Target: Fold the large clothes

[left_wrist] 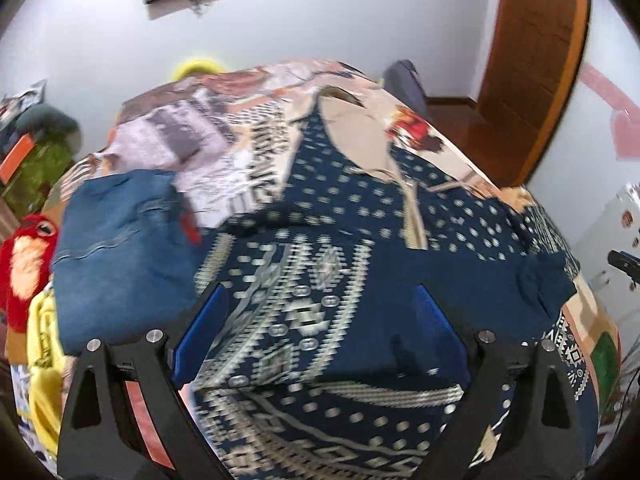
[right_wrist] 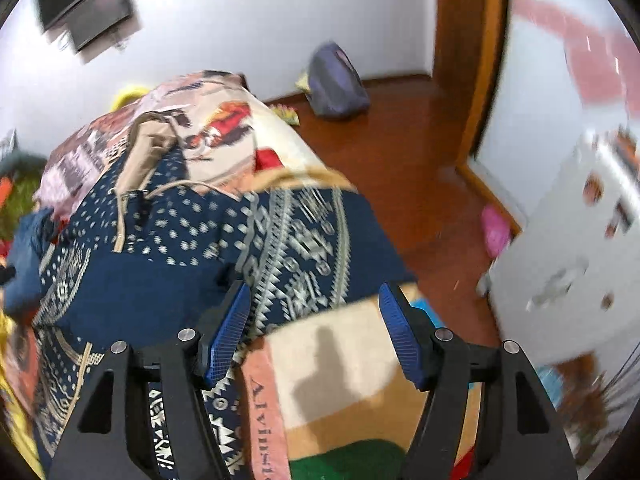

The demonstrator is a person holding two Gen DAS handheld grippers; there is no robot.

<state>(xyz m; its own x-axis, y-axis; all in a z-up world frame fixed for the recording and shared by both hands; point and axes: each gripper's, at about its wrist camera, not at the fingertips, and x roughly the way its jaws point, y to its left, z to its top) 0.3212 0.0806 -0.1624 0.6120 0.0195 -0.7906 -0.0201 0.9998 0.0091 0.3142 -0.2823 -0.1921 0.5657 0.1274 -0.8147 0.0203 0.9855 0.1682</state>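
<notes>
A large navy garment (left_wrist: 340, 216) with cream dots and geometric bands lies spread over the bed; its folded plain navy part (left_wrist: 472, 288) lies to the right. In the right wrist view the same garment (right_wrist: 168, 240) reaches the bed's right side, its patterned edge (right_wrist: 304, 248) just ahead of the fingers. My left gripper (left_wrist: 322, 308) hovers above the garment, open wide, blue pads apart with nothing between them. My right gripper (right_wrist: 314, 306) is open over the garment's edge, and its pads touch no cloth.
A printed blanket (left_wrist: 224, 128) covers the bed. Folded blue jeans (left_wrist: 120, 248) lie at the left, with a red plush toy (left_wrist: 24, 264) and yellow cloth (left_wrist: 44, 380) beside them. A beige garment (left_wrist: 360, 136) lies farther back. Right of the bed: wooden floor (right_wrist: 420, 152), purple bag (right_wrist: 336, 84), door frame (right_wrist: 480, 60), white cabinet (right_wrist: 568, 264).
</notes>
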